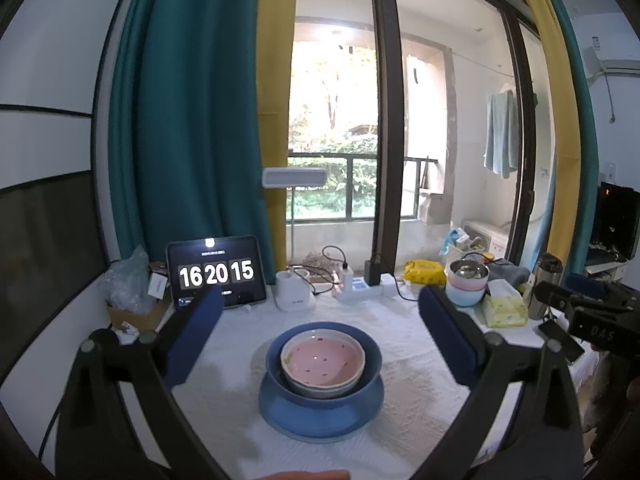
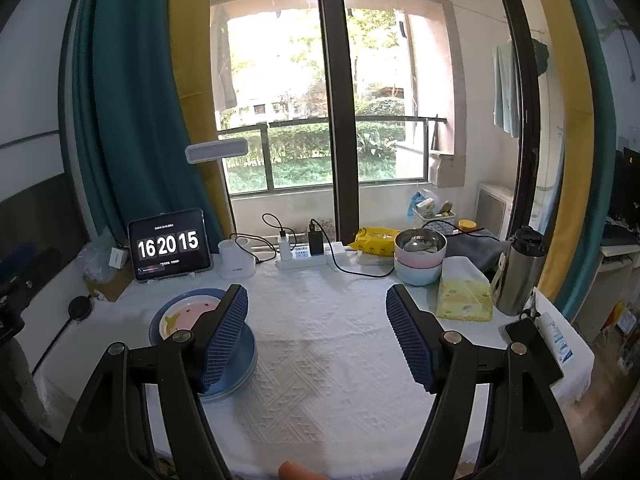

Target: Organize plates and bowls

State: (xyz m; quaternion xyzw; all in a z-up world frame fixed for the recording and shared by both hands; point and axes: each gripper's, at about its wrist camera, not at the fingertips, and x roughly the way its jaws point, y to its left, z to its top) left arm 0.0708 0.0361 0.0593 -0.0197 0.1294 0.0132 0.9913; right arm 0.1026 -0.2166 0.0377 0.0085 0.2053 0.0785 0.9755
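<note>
Both tools agape; pink bowl (image 1: 323,360) nested; tablet (image 1: 216,272) reads "16 20 15".

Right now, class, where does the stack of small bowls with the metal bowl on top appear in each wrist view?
Left wrist view: the bowl stack sits at the table's far right, just beyond the left gripper's right-hand finger.
Right wrist view: the bowl stack sits right of centre at the table's back, beside the yellow tissue pack.
Shared landmark: the tablet clock reading 16 20 15.
</note>
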